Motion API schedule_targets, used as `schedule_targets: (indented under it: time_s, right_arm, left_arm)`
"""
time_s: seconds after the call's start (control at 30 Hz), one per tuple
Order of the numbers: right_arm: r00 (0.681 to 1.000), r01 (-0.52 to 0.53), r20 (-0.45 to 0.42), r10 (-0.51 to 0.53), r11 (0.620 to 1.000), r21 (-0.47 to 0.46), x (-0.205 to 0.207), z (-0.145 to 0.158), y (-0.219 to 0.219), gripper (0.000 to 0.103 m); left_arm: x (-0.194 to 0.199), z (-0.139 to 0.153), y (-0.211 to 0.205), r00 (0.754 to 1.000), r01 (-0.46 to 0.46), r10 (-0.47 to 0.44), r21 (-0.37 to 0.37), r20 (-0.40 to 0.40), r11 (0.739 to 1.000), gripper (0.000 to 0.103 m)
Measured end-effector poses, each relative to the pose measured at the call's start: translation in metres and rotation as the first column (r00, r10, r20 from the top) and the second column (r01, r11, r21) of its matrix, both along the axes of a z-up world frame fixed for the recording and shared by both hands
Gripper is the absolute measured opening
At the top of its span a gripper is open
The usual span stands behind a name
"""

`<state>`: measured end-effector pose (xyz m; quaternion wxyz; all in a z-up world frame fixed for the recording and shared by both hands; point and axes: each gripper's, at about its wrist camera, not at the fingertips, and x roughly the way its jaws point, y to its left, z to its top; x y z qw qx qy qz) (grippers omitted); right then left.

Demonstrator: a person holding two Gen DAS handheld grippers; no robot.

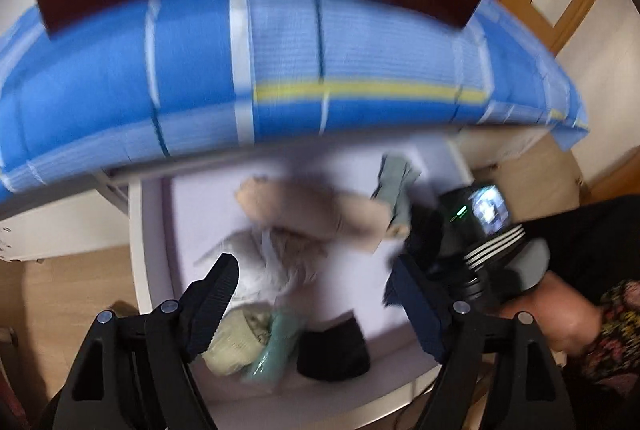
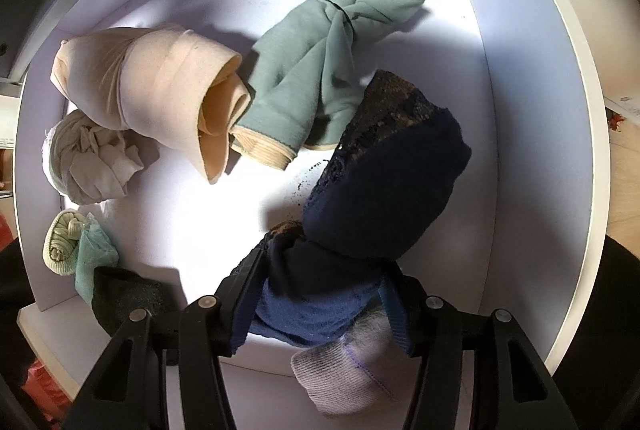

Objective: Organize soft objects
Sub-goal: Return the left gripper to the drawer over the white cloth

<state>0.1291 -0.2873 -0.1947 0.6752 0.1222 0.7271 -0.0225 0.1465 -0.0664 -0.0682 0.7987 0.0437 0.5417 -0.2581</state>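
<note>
Knit navy sock bundle (image 2: 384,190), ribbed claw (image 2: 320,294) pinching

My left gripper (image 1: 308,294) points steeply down with its jaws spread wide and nothing between them. My right gripper (image 2: 320,294) points straight down, its jaws closed on a dark blue sock bundle (image 2: 360,230) that bulges out past the fingertips. My right hand (image 1: 560,314) wraps the handle behind those jaws, a dark sleeve above it.
</note>
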Motion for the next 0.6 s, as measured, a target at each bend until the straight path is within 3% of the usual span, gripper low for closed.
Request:
schedule_targets:
  time_s: [0.13, 0.3, 0.5, 0.6]
  right_arm:
    - [1.000, 0.002, 0.000, -0.002, 1.000, 0.001, 0.000, -0.001, 0.000, 0.059]
    - [1.000, 0.008, -0.003, -0.008, 1.000, 0.006, -0.001, 0.000, -0.002, 0.060]
    - [1.000, 0.011, -0.007, -0.011, 1.000, 0.015, -0.002, 0.000, -0.003, 0.061]
    - [1.000, 0.015, -0.011, -0.015, 1.000, 0.018, -0.005, -0.002, -0.003, 0.061]
  left_arm:
    - [0.011, -0.037, -0.012, 0.996, 0.054, -0.046, 0.110, -0.073, 0.992, 0.080]
    - [0.021, -0.072, -0.024, 0.989, 0.138, -0.120, 0.242, -0.088, 0.960, 0.080]
    - [0.031, -0.094, -0.034, 0.973, 0.230, -0.227, 0.319, -0.048, 0.919, 0.080]
    - [0.033, -0.109, -0.039, 0.964, 0.266, -0.251, 0.308, -0.088, 0.913, 0.080]
